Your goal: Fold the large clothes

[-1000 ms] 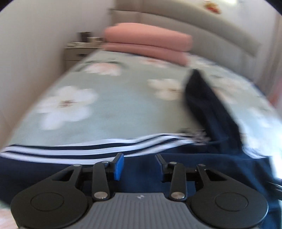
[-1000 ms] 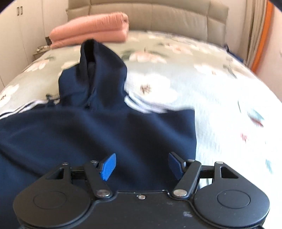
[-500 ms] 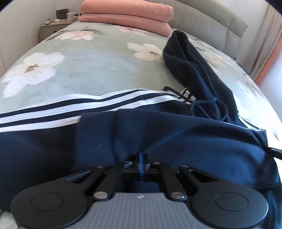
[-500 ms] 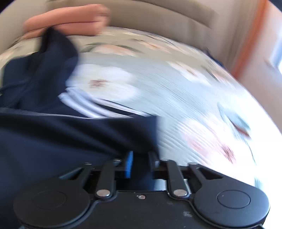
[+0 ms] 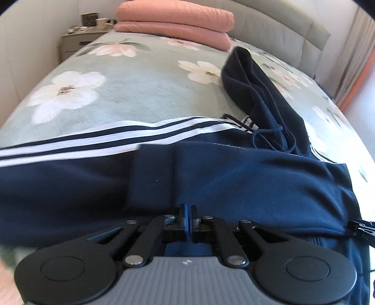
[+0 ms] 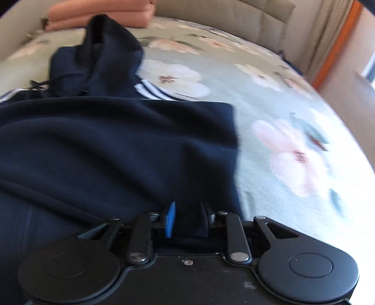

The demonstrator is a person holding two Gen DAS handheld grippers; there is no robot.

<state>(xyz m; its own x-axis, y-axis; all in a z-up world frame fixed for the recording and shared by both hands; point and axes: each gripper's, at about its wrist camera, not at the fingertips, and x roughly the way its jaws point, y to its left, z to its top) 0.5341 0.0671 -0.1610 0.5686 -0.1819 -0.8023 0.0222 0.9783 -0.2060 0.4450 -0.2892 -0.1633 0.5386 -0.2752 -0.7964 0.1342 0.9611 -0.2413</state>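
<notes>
A navy hoodie (image 5: 234, 178) with white sleeve stripes (image 5: 117, 138) lies across the flowered bedspread (image 5: 131, 93); its hood (image 5: 253, 77) points toward the headboard. It also shows in the right wrist view (image 6: 112, 145), with its hood (image 6: 110, 54) at the upper left. My left gripper (image 5: 186, 218) is shut on the hoodie's near edge. My right gripper (image 6: 187, 218) is shut on the near right corner of the hoodie, with dark cloth filling the gap between its pads. The right gripper's tip shows at the right edge of the left wrist view (image 5: 361, 228).
Folded pink bedding (image 5: 175, 21) lies by the padded headboard (image 5: 293, 30). A bedside table (image 5: 79, 40) with small items stands at the far left by the wall. An orange curtain (image 6: 337, 42) hangs to the right of the bed.
Both grippers went from open to shut on the hoodie's near edge within the last second. The near edge has been carried farther over the garment toward the hood.
</notes>
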